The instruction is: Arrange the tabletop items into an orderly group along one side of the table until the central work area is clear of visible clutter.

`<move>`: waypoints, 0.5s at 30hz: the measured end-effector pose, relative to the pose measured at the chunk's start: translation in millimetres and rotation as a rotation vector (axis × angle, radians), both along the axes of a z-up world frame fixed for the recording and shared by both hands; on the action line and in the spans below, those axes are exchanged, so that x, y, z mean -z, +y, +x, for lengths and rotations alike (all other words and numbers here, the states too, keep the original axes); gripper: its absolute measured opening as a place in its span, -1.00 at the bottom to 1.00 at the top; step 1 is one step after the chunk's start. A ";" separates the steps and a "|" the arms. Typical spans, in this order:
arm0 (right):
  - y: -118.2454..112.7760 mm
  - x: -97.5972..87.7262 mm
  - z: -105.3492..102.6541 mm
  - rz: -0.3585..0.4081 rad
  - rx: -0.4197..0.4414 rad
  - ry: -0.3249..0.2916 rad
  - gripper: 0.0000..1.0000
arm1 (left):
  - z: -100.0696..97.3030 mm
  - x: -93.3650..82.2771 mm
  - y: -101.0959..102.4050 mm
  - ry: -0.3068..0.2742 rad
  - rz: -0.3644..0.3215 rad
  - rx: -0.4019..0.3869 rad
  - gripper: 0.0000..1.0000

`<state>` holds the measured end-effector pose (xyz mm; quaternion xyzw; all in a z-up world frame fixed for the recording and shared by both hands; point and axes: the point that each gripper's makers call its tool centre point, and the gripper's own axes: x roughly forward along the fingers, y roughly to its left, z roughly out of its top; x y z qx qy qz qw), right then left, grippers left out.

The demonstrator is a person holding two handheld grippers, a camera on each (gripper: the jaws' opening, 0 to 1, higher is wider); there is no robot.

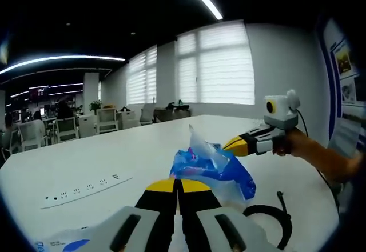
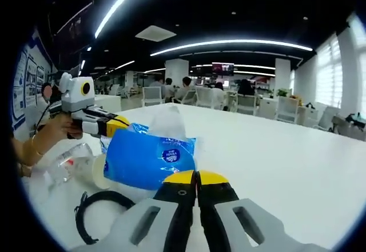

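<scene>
Left gripper (image 1: 178,184): jaws clenched, empty, just short of the blue tissue pack (image 1: 213,166).
Right gripper (image 2: 197,178): jaws pressed together, empty, tips at the pack's near edge (image 2: 150,159).
Beside the right jaws: black cable loop (image 2: 94,212), tape roll (image 2: 98,171), clear plastic bottle (image 2: 68,166).
Beyond the left jaws' left side: power strip (image 1: 86,189), well apart.
Risk: closed tips may shove the light pack into the bottle or snag the cable.

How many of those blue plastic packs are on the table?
2. One blue pack sits mid-table between both grippers; the edge of another blue-printed pack shows at the table's near corner beside the left gripper. More may be hidden.
</scene>
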<state>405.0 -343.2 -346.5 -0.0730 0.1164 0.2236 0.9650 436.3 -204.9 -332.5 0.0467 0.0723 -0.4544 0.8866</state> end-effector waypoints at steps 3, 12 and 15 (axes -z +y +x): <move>-2.9 -0.9 -4.7 -0.006 0.004 -0.001 -1.00 | -0.3 1.0 -6.8 0.001 0.004 0.010 -1.00; -25.4 3.1 -23.4 -0.048 0.033 -0.005 -1.00 | -0.7 11.3 -38.2 -0.007 0.098 0.061 -1.00; -30.8 8.5 -26.6 -0.043 0.040 0.000 -1.00 | -2.1 12.7 -44.8 -0.013 0.120 0.072 -1.00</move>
